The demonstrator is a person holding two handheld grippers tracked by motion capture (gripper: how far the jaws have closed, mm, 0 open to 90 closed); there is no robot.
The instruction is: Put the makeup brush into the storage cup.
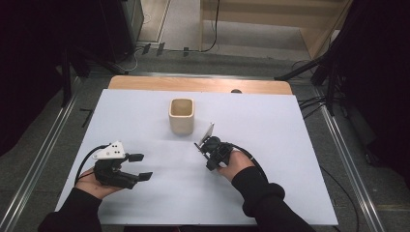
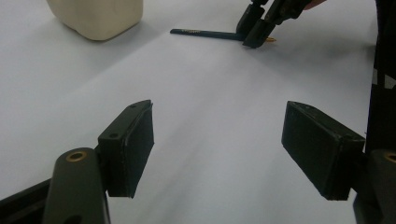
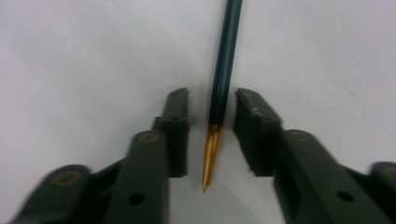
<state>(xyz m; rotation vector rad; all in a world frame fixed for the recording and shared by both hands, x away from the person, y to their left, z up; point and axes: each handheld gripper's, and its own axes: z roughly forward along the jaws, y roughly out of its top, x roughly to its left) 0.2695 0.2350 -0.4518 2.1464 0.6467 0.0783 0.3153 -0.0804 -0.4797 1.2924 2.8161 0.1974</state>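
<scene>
A dark blue pen (image 3: 226,56) with a gold tip lies flat on the white table sheet (image 1: 280,140). My right gripper (image 3: 213,96) straddles its gold-tip end, one jaw on each side. A narrow gap remains between each pad and the barrel, so the gripper is open. In the left gripper view the pen (image 2: 203,32) points away from the right gripper (image 2: 256,36) towards the cream cup (image 2: 98,16). My left gripper (image 1: 141,166) rests at the near left, open wide, with nothing between its pads (image 2: 133,144).
The cream square cup (image 1: 181,116) stands upright at the middle of the table's far half, a little beyond the right gripper (image 1: 204,145). A wooden table edge (image 1: 198,84) runs behind the sheet. Metal rails and cables flank the table.
</scene>
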